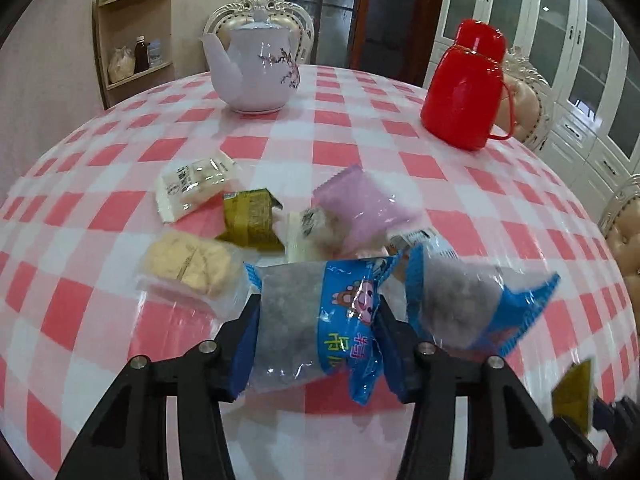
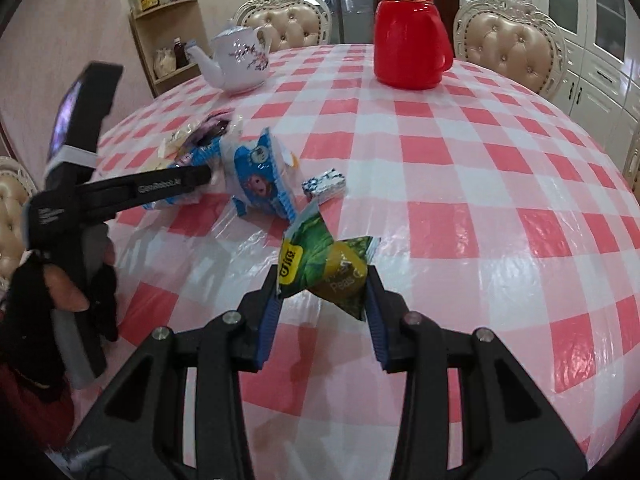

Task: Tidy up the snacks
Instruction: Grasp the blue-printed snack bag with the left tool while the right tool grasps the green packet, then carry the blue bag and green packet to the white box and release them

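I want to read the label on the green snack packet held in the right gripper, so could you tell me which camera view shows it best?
The right wrist view: the green snack packet sits large between the right gripper pads, print facing the camera. The left wrist view catches only an unreadable sliver at its lower right edge.

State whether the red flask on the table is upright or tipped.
Upright: the red flask stands on its base on the checked tablecloth, cap on top.
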Demonstrator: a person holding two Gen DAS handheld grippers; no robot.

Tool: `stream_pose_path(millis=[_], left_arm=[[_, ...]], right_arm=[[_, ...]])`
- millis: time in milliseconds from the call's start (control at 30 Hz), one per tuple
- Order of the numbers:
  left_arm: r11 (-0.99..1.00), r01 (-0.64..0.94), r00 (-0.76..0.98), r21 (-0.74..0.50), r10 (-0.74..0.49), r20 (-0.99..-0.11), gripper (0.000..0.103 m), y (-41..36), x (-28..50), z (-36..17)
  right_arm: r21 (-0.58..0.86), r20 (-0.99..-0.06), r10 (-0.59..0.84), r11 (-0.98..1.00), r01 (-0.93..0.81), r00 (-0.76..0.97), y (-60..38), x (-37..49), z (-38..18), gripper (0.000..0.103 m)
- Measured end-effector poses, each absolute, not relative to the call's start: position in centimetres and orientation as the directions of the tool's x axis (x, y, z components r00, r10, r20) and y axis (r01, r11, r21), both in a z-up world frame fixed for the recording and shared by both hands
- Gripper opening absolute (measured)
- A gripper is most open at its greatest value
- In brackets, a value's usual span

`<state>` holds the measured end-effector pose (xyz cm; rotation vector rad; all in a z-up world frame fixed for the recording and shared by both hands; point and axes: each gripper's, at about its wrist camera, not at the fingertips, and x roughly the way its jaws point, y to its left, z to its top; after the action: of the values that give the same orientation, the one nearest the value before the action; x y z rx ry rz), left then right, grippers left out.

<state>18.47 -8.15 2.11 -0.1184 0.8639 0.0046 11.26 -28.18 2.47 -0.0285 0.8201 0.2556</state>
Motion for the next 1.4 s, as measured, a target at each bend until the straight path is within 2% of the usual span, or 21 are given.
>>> stream_pose_path(millis=[267,533,1100,1400], left_arm=[[0.998,-0.036,0.683,-0.058,-0.018,-0.730,0.052,-7.0,13.4,3.0],[0.992,-0.072,0.695,-0.108,-0.028,-0.719,0.053,-2.8,8.4,2.8],[0.979,-0.158,0.749,-0.125,0.037,-0.661,0.053,3.4,1.6,3.8],[0.972,-0.191,0.757,-0.137,0.057,-0.651,0.053,6.7,-1.2,4.2]], right_arm=[[-0.039,-0.713,0.159,0.964,-0.265,0.683,-26.3,10.3,2.6,0.043],[-0.144,-0.687,0.118,0.945,-0.293,0.717,-23.0,8.4,2.7,0.043],[-0.194,-0.668,0.136,0.918,-0.347,0.732,-15.4,3.5,2.3,0.043],[-0.173,-0.665,0.148,0.923,-0.344,0.732,-13.1,2.1,2.5,0.043]])
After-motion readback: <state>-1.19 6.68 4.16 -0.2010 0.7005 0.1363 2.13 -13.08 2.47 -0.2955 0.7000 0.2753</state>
